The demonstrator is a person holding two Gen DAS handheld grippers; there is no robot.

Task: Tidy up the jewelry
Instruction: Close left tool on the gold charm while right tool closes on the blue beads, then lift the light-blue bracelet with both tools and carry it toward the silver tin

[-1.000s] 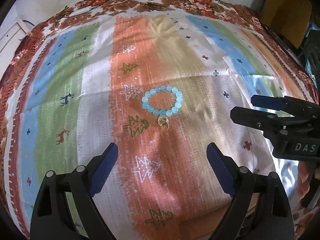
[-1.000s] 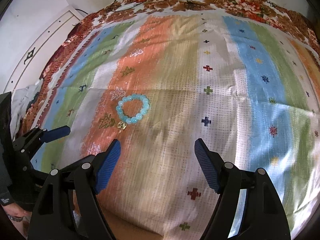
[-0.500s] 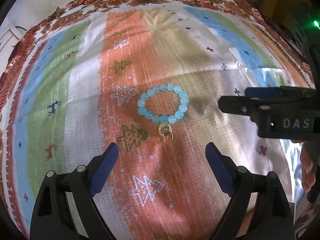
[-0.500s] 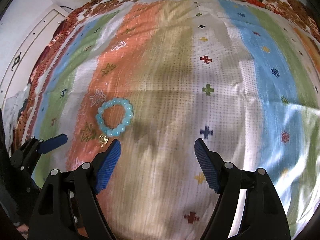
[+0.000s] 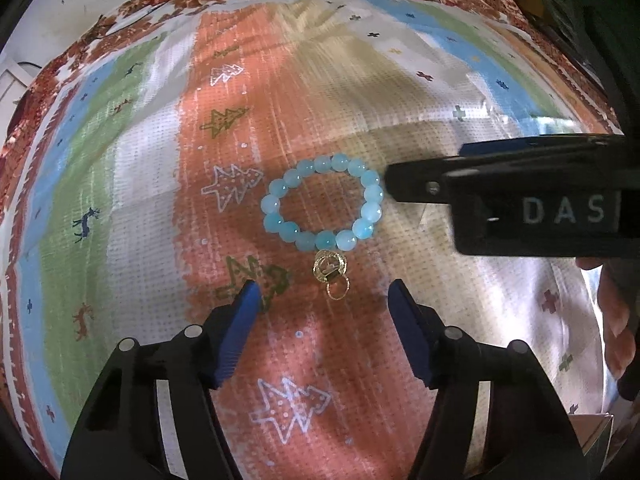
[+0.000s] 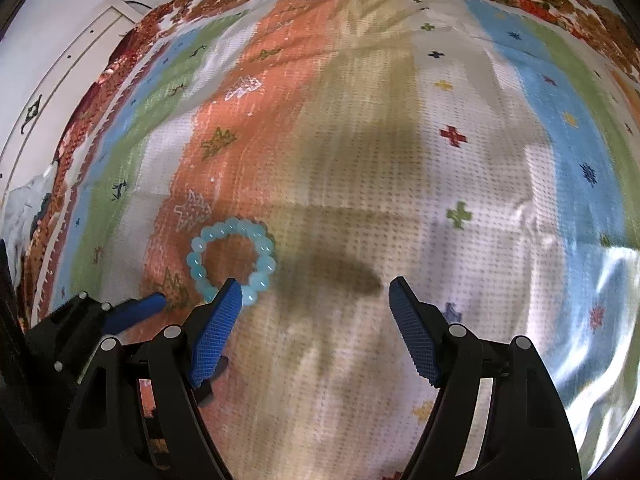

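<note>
Left gripper (image 5: 322, 294): nearest the lens in the left wrist view, its blue-padded fingers (image 5: 236, 336) have just been closing and now stand about half apart; nothing is between them, nothing held.
Charm (image 5: 330, 268): small gold pendant with a ring, lying just ahead of the left fingertips on the orange stripe.
Bracelet (image 5: 322, 206): loop of pale blue beads lying flat on the patterned cloth (image 5: 132, 208), beyond the charm, free of both tools.
Right gripper (image 6: 314, 290): fingers wide apart and empty; in its own view the bracelet (image 6: 232, 258) sits just off its left finger, outside the gap.
Step in hand: likely a descent by the left gripper to pick up the bracelet.
Doing it well: bring the pads down on either side of one bead run or the charm link, close gently so the round beads do not squirt out, and avoid pinching the cloth; keep the right tool clear of the loop.
Writing: white letters "DAS" on the right gripper's black body, cut off at the edge.
Far edge: red floral border, then a pale wall.
</note>
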